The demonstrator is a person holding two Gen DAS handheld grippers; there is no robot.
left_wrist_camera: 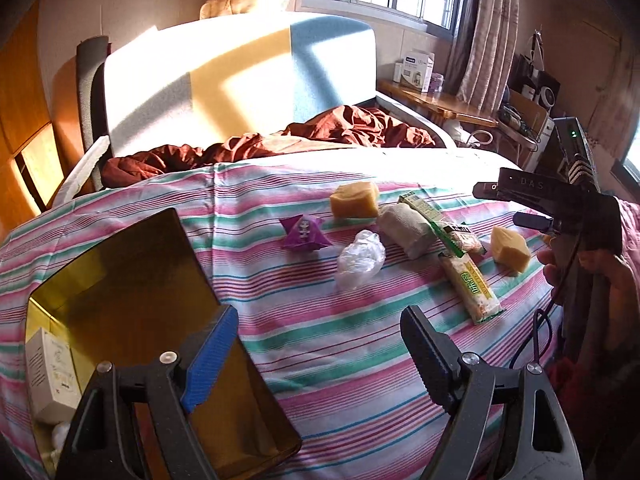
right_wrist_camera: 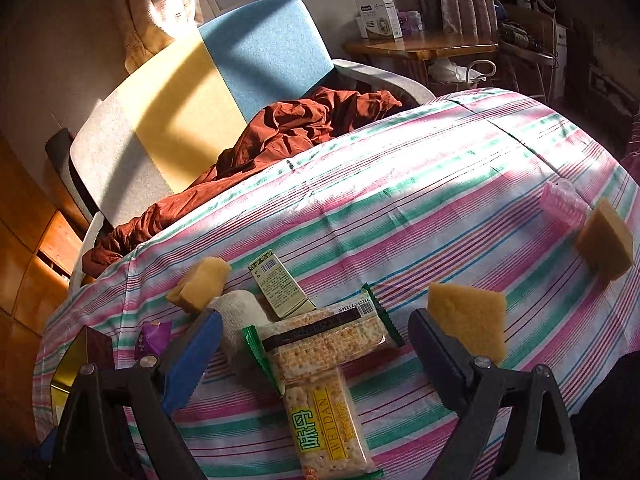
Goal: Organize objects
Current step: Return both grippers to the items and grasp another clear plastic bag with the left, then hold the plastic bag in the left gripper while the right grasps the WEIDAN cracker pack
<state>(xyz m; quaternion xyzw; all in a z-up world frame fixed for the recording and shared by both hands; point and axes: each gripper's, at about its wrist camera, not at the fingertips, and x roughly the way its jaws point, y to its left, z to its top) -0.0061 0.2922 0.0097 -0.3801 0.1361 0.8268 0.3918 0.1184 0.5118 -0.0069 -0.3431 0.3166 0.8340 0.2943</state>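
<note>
Both tongs stand released, nothing between their jaws: the left tongs hang over the striped sheet beside the amber tray, the right tongs hover just above the cracker packets.

Risks, as I judge them: the two cracker packets overlap, so a pinch on the upper one may drag the lower off the bed's near edge. The crumpled plastic wrap could slip out of a grip. The sponges are soft and may squash and spring free.

Count: three yellow sponges, at eleven o'clock, one o'clock and three o'clock of the right tongs; two cracker packets; one small printed carton; one rolled cloth; one purple packet; one pink cup; one white box already in the tray.
</note>
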